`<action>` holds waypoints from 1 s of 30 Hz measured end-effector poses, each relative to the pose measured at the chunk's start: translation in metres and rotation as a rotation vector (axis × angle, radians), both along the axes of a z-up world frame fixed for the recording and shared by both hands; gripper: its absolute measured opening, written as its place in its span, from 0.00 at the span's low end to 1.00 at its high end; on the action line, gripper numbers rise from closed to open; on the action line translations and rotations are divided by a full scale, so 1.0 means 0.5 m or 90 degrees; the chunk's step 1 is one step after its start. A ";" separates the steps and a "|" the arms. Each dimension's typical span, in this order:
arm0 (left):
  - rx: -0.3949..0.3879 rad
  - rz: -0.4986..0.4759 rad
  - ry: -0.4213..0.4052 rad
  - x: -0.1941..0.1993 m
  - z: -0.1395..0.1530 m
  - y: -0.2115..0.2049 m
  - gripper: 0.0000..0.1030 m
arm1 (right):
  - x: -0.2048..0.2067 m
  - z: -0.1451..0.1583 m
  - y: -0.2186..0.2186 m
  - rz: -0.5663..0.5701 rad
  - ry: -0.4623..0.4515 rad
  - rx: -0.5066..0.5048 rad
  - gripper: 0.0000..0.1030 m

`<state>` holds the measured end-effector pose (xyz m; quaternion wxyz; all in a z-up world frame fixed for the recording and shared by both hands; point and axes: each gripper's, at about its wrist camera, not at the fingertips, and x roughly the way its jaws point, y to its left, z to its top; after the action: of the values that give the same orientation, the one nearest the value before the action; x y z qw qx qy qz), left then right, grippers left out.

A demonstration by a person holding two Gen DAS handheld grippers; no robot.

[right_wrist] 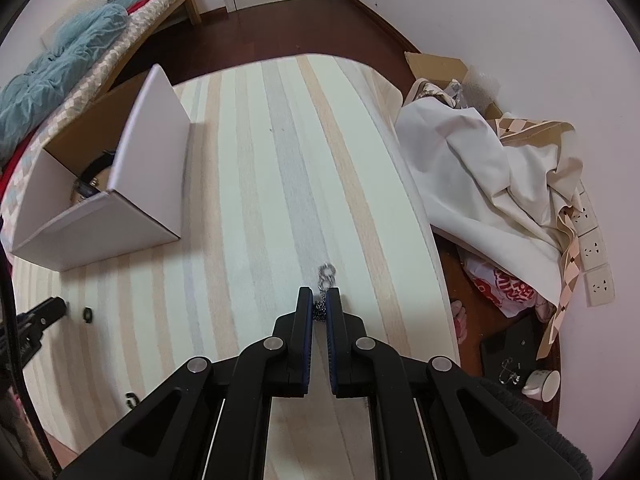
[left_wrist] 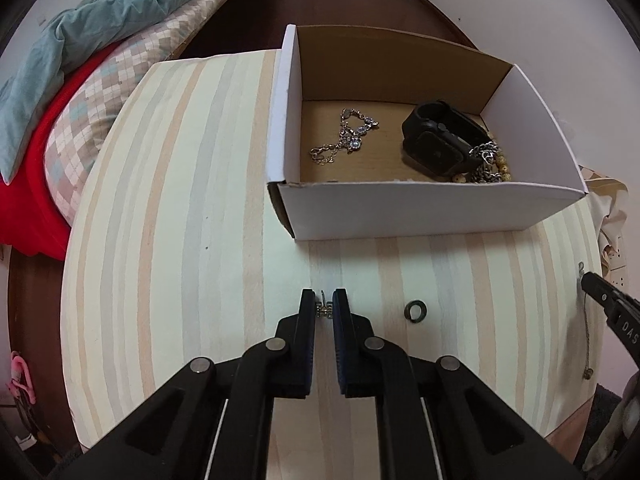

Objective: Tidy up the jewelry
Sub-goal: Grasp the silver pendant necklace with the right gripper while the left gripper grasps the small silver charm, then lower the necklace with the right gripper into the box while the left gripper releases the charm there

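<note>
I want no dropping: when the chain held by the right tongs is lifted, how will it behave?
The chain looks made of loose metal links, so it will probably hang limp and swing. The right tongs pinch only a short part, so the free end may drag over the table. It seems light.

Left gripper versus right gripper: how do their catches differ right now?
The left gripper is shut on a small metal clasp piece, short and compact; the right gripper is shut on a chain whose silver links trail out past its tips. The left gripper sits just in front of the white box, with a dark ring beside it; the right is farther off. Both point down at the striped tabletop.
</note>
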<state>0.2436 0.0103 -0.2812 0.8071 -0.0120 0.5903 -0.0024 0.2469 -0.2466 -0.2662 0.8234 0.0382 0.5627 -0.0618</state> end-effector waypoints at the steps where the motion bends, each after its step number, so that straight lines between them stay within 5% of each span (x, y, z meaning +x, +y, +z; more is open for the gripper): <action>1: -0.002 0.000 -0.001 -0.002 0.004 0.000 0.06 | -0.003 0.010 0.002 0.002 -0.005 0.006 0.06; 13: -0.064 -0.013 -0.057 -0.055 0.170 0.032 0.06 | -0.056 0.204 0.035 0.037 -0.098 0.100 0.06; 22: -0.087 -0.038 -0.119 0.002 0.315 0.045 0.06 | -0.006 0.374 0.097 0.119 -0.160 0.161 0.06; 30: -0.095 -0.063 -0.110 0.123 0.314 0.043 0.06 | 0.122 0.397 0.175 0.184 -0.150 0.134 0.06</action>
<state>0.3050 0.0317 -0.1242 0.8507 -0.0424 0.5167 -0.0874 0.3079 -0.1592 -0.0676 0.8752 0.0497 0.4657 0.1210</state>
